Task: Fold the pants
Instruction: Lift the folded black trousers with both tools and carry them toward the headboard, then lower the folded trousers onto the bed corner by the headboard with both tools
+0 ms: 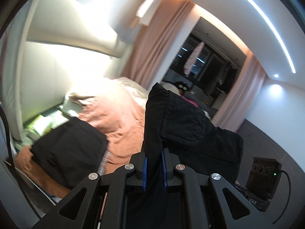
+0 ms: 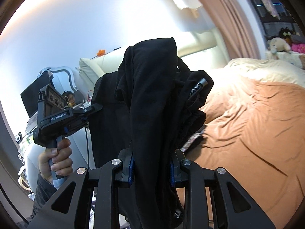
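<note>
left gripper: jaws clamped on black pants | right gripper: jaws gripping bunched pants | pants lifted over bed, orange cover beyond bare

The left claw pinches black pants above the orange bedspread.

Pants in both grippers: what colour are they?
Plain black pants; clearest in the right wrist view, bunched against the orange bedspread.
</note>
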